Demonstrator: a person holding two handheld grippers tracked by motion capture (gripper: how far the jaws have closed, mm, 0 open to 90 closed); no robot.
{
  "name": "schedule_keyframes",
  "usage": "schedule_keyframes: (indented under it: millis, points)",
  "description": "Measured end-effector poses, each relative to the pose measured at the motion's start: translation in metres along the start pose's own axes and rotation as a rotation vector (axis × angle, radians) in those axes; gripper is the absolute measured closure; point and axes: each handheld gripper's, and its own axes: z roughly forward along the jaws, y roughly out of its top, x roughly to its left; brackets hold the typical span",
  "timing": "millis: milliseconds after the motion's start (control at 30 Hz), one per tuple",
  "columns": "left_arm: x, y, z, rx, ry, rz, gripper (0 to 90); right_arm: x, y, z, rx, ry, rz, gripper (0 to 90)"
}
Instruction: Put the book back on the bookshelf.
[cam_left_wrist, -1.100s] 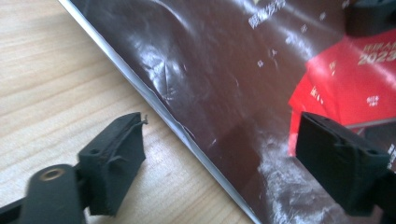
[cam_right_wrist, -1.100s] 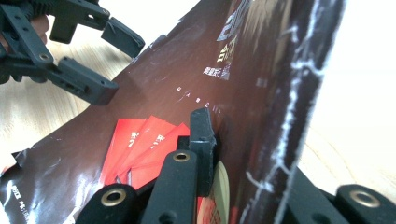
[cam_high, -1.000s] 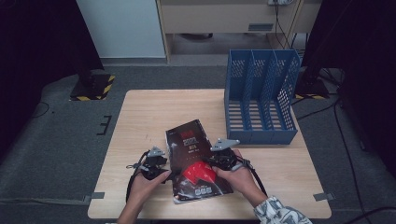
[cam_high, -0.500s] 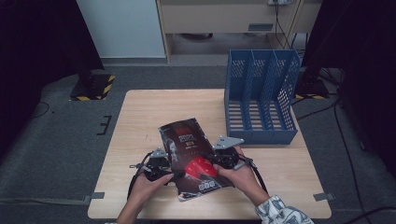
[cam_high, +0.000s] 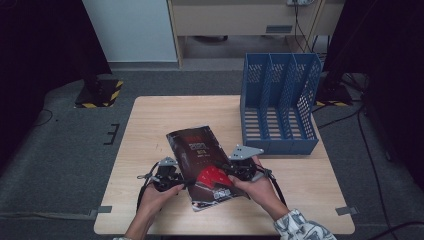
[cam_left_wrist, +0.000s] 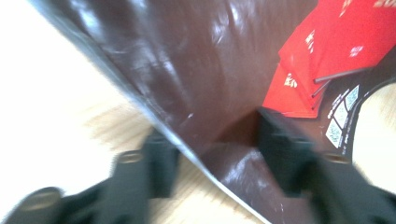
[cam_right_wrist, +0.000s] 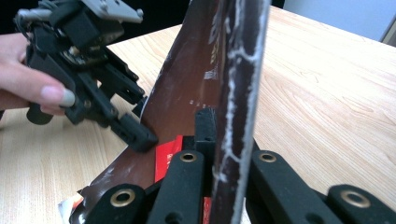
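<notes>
Nearest me, my 2 hands come in at the near edge of the table (cam_high: 150, 120), each carrying a gripper, with the magazine (cam_high: 202, 157) between them.

Right gripper (cam_high: 235, 170): jaws clamped tight on the magazine's right edge. In the right gripper view the edge (cam_right_wrist: 236, 93) runs up between the 2 black jaws, worn white along its length. This is the hold that carries the weight, I judge, which is why the magazine stands tilted with that side raised off the wood instead of lying flat.

Left gripper (cam_high: 175, 182): jaws have just been closing, with the magazine's lower left corner between them. In the left gripper view 1 jaw sits under the glossy dark cover and the other over it, near the red panel (cam_left_wrist: 327, 51). I cannot tell whether the pads press yet. I read this as a second hold to steady the floppy pages, so the magazine can be lifted with 2 grippers without sagging.

Where it is: near middle of the table, angled, far corner pointing away from me.

Farther off, at the right rear of the table, a blue file rack (cam_high: 280, 100) with 3 slots stands well apart from the magazine, slots seemingly free. Likely where the magazine is headed; an upright hold would suit sliding it in.
</notes>
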Motion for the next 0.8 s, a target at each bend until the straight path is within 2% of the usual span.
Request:
schedule_keyframes:
  millis: [67,200,300,433,600,800]
  points:
    - [0.000,0.001,-0.002,-0.009,-0.008,-0.002,61.3,0.000,0.000,0.000,0.000,0.000,0.000,86.8]
    - [-0.001,0.003,-0.005,-0.006,-0.012,0.025,78.2,-0.002,-0.001,0.000,0.000,-0.009,-0.001,86.5]
    - [-0.002,0.004,-0.007,-0.011,-0.014,0.034,80.6,-0.002,-0.001,0.000,0.001,-0.012,-0.006,86.2]
    - [-0.005,0.007,-0.010,-0.023,0.000,0.069,81.4,-0.004,0.001,-0.002,0.006,-0.018,-0.016,85.1]
    - [-0.009,0.012,-0.016,-0.046,0.031,0.083,82.6,-0.006,0.007,-0.004,0.006,-0.019,-0.031,84.5]
    - [-0.009,0.015,-0.022,-0.061,0.045,0.099,83.1,-0.009,0.013,-0.003,0.011,-0.021,-0.039,84.3]
